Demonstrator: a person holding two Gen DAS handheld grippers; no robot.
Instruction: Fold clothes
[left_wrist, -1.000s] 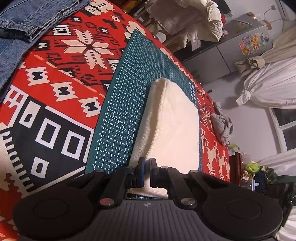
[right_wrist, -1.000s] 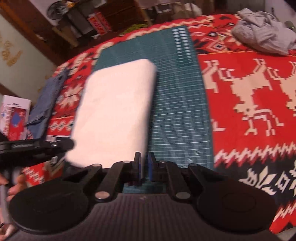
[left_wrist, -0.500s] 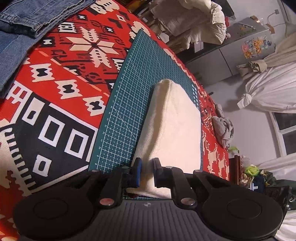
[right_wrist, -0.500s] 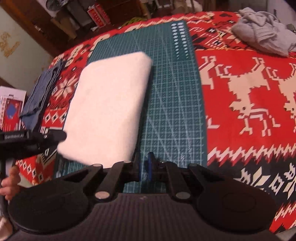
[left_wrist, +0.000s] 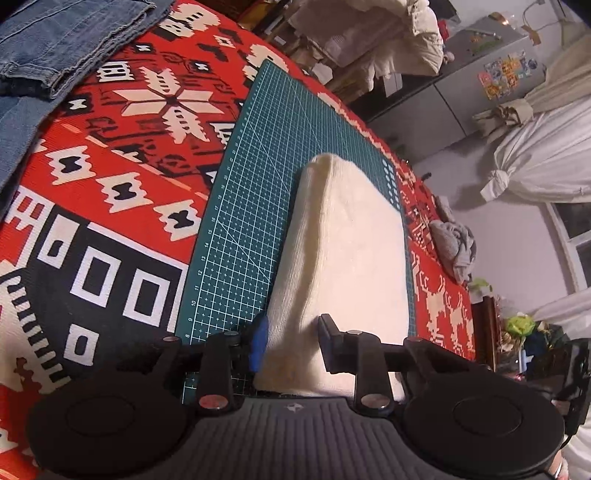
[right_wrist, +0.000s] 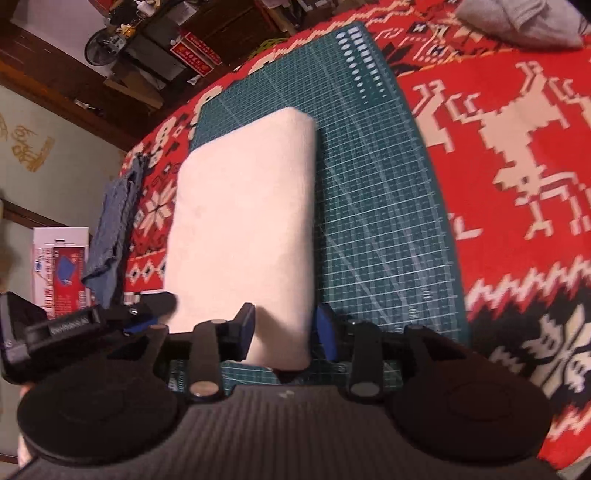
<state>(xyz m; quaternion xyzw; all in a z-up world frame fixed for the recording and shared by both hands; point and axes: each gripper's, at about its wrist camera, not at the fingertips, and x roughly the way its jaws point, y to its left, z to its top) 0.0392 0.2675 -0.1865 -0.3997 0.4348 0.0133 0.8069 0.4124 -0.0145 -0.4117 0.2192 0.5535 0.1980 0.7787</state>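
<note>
Opening is the change that matters here: a second ago both grippers had their fingers pinched nearly together at the near edge of the cream garment, half a second ago the left had begun to part, and now both stand wide apart. The left gripper (left_wrist: 291, 339) straddles the near left corner of the folded cream garment (left_wrist: 351, 254), blue pad on one side and dark finger on the other, with cloth between them but, as far as the view shows, no clamping. The right gripper (right_wrist: 284, 328) does the same at the near right corner, its fingers set either side of the thick edge. The garment itself lies flat as a tidy, plump rectangle on the green cutting mat (left_wrist: 255, 177), which sits on the red patterned cloth (left_wrist: 110, 192) covering the surface. Folded denim (left_wrist: 55, 48) rests well apart at the far left, and a crumpled grey garment (left_wrist: 452, 243) waits beyond the mat on the other side. My reading is that the cream piece is finished or nearly so: the fold looks square, with no loose edge showing. Whether the spread fingers mean a release or a fresh bite to lift the bundle away cannot be settled from these views; the grey piece seems the likely next candidate.
</note>
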